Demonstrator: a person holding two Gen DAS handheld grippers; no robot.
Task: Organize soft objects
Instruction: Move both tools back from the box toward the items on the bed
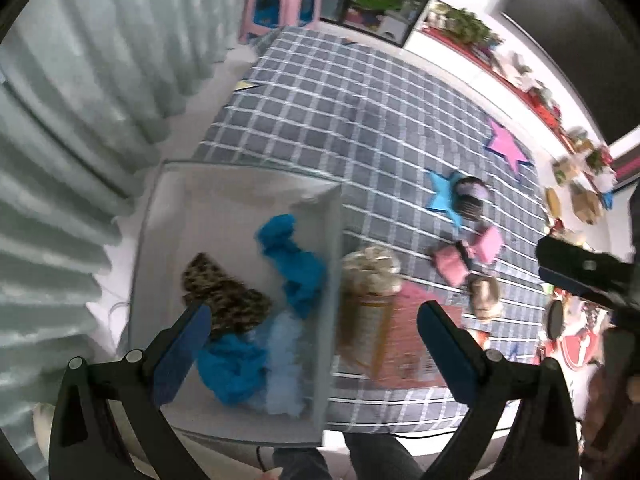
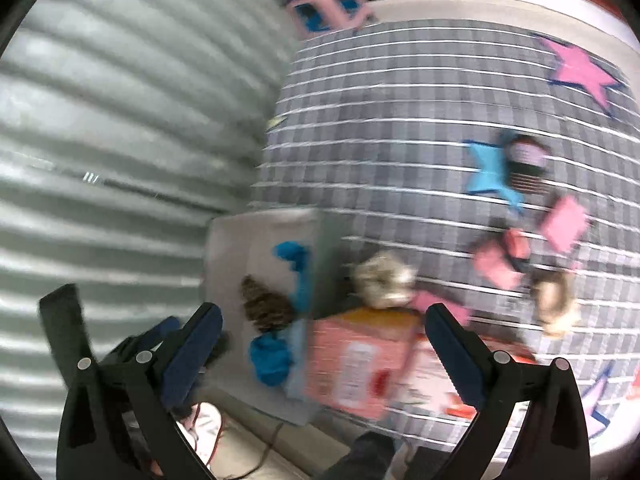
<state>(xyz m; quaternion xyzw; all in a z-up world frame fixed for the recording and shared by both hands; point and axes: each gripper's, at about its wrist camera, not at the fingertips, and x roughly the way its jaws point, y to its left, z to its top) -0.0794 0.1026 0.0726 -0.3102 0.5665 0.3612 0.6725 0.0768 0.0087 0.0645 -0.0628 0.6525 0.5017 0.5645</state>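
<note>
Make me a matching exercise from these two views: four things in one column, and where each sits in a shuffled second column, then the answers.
Things:
1. leopard-print fabric piece
2. pink star-shaped patch
3. cream fluffy pompom
4. pink plastic stool

Places:
A. on the floor beyond the grey checked mat
B. inside the translucent grey bin
C. on the mat, just outside the bin's wall
D. flat on the mat's far right part

Pairs: 1-B, 2-D, 3-C, 4-A
</note>
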